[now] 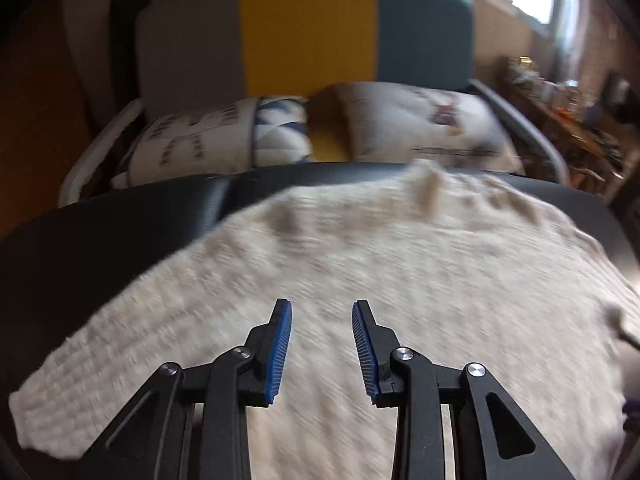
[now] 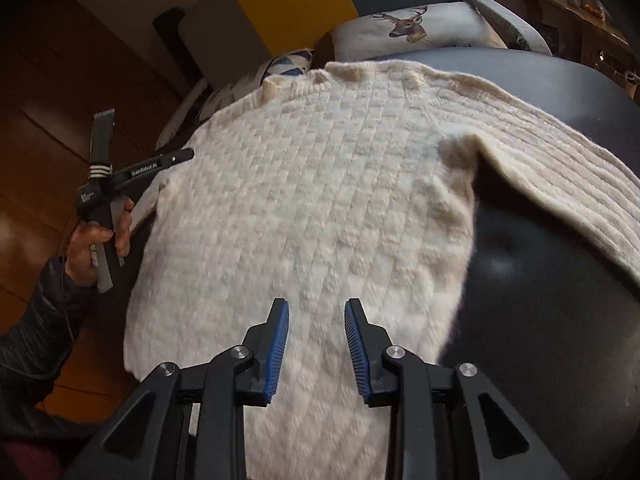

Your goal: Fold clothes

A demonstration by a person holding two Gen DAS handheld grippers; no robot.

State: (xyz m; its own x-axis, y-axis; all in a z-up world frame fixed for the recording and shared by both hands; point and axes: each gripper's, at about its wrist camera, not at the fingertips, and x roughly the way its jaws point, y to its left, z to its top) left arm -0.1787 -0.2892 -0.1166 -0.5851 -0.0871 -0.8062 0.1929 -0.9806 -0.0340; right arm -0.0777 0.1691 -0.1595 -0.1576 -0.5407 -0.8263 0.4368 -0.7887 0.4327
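In the left wrist view, the left gripper [image 1: 322, 306] sits at six o'clock with its blue-padded fingers [image 1: 280, 348] spread apart and nothing between them, poised over a cream knitted sweater [image 1: 400, 280] that is blurred by motion. The sweater lies spread across a dark padded surface [image 1: 120, 232], filling the frame from eight o'clock round to three o'clock. Beyond the surface, at twelve o'clock, stands a chair [image 1: 308, 28] with a backrest in grey, yellow and teal panels, and on its seat rest two cushions: a patterned cushion [image 1: 224, 136] at ten o'clock and a pale cushion [image 1: 424, 120] at one o'clock. In the right wrist view, the right gripper [image 2: 316, 304] is likewise at six o'clock, its jaws held wide with nothing pinched, over the lower part of the sweater [image 2: 320, 184], whose basket-weave knit shows sharply here. One sleeve [image 2: 560, 168] stretches away toward three o'clock over the dark surface [image 2: 560, 340]. At nine o'clock a person's hand [image 2: 94, 240] in a dark sleeve holds the left gripper [image 2: 176, 158] at the sweater's edge; from here I cannot tell how its jaws stand. A deer-print cushion [image 2: 408, 28] sits at one o'clock.
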